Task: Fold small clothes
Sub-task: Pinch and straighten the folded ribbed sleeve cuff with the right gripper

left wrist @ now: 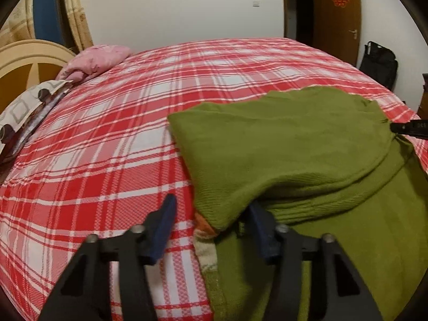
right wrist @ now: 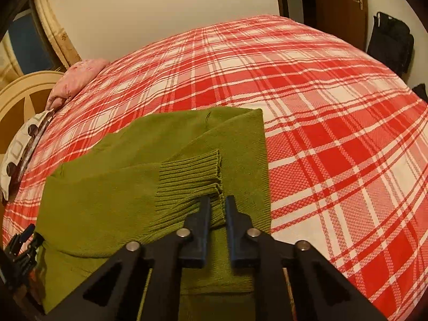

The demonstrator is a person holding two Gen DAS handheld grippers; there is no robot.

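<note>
Right wrist view, ribbed cuff [right wrist: 191, 176] pinched by narrow right hand-held gripper [right wrist: 217, 200], left view, orange fabric [left wrist: 204, 223].

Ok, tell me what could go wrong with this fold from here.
1. The left gripper has its jaws wide, one finger over the bedsheet, one tucked under the sweater flap: closing could pinch the sheet or miss layers.
2. The right gripper grips only the ribbed cuff; a pull could drag the sleeve out of the fold.
3. An orange cloth peeking from under the sweater might get dragged along.
</note>
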